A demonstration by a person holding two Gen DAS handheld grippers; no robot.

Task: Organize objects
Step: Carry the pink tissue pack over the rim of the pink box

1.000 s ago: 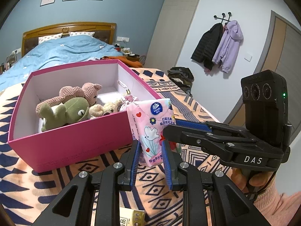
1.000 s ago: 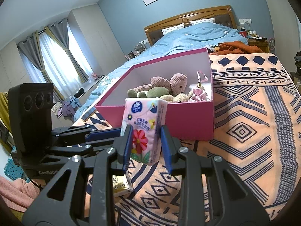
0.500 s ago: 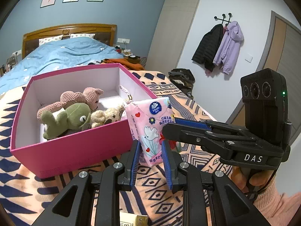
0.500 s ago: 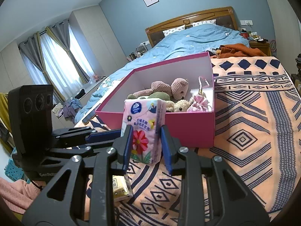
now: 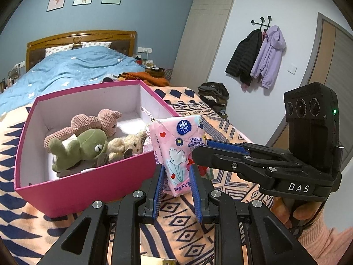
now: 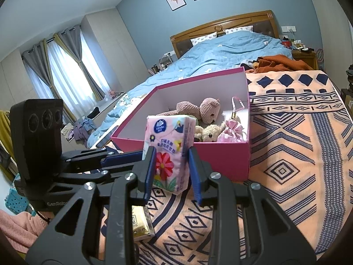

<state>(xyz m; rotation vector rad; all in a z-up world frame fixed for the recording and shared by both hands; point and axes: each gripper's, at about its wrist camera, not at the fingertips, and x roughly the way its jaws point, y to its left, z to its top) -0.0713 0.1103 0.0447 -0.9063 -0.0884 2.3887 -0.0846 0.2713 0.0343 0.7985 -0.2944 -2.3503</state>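
A pink flowered tissue pack (image 5: pixel 179 152) is held upright in the air by both grippers, above the patterned blanket. My left gripper (image 5: pixel 176 176) is shut on its lower part. My right gripper (image 6: pixel 171 165) is shut on the same tissue pack (image 6: pixel 168 148), coming in from the right in the left wrist view. Just behind the pack is an open pink box (image 5: pixel 92 185) that holds a pink bear (image 5: pixel 99 122), a green frog toy (image 5: pixel 83 146), a small cream bear (image 5: pixel 128 144) and a pink pouch (image 6: pixel 231 130). The box also shows in the right wrist view (image 6: pixel 220 156).
A small yellow packet (image 6: pixel 141 225) lies on the orange and navy patterned blanket (image 6: pixel 297 154) below the grippers. A bed with a blue duvet (image 5: pixel 72 68) stands behind the box. Coats (image 5: pixel 258 55) hang on the right wall.
Both grippers have lifted the tissue pack higher, so more of the box's inside shows. Both stay shut on it.
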